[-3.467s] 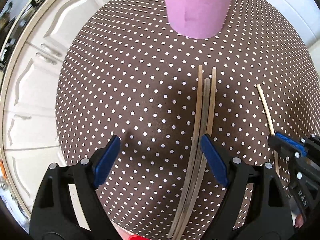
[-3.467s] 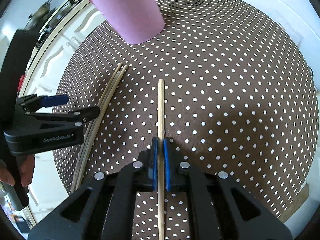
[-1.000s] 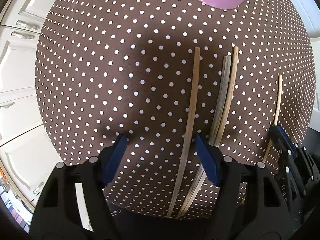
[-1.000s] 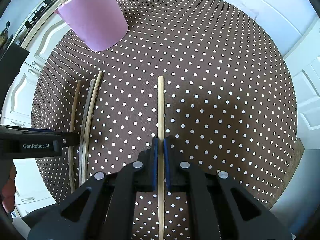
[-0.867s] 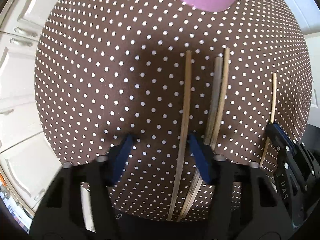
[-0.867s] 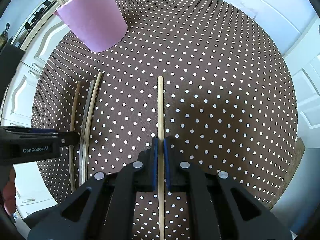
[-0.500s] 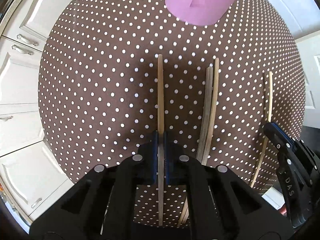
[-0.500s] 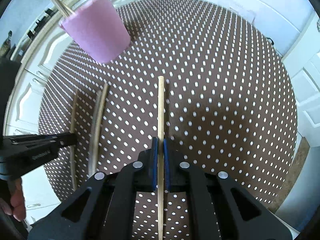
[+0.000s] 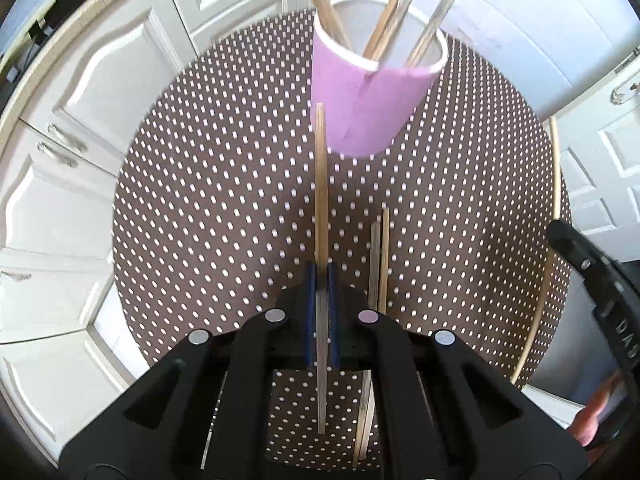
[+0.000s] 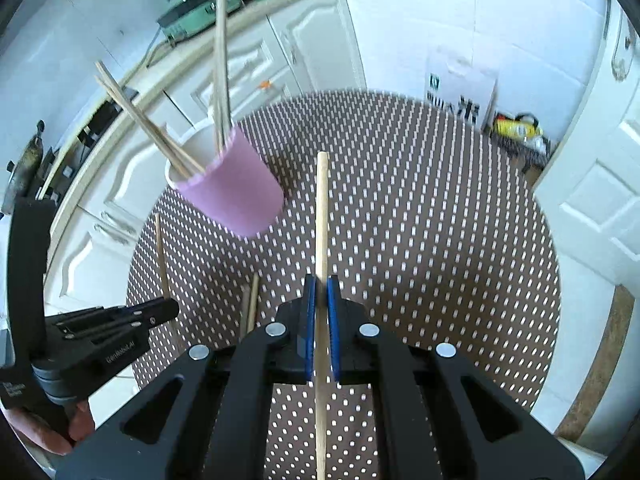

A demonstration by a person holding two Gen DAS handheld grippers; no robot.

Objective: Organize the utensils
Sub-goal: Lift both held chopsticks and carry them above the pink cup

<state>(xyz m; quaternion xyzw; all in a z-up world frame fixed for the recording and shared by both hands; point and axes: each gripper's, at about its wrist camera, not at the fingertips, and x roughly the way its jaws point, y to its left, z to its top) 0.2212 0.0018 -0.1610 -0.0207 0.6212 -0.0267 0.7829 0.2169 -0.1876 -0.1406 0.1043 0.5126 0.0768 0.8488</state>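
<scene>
A pink cup (image 9: 370,100) (image 10: 234,196) with several chopsticks in it stands on a round table with a brown polka-dot cloth (image 9: 224,208) (image 10: 420,216). My left gripper (image 9: 322,280) is shut on a wooden chopstick (image 9: 321,184), lifted off the cloth, tip just below the cup. My right gripper (image 10: 321,292) is shut on a pale chopstick (image 10: 321,216), also raised, to the right of the cup. Two chopsticks (image 9: 379,256) (image 10: 250,308) still lie on the cloth between the grippers. In the left wrist view the right gripper's chopstick (image 9: 554,184) curves along the right edge.
White cabinet doors (image 9: 72,128) and a countertop with a green appliance (image 10: 192,12) and bottles lie beyond the table. A white door (image 10: 600,200) stands on the right. A hand (image 10: 60,428) holds the left gripper's body (image 10: 92,336).
The left gripper closed on one chopstick and lifted it off the cloth. The right gripper rose with its chopstick too. Both views tilted up, bringing the cup's rim and the kitchen into sight.
</scene>
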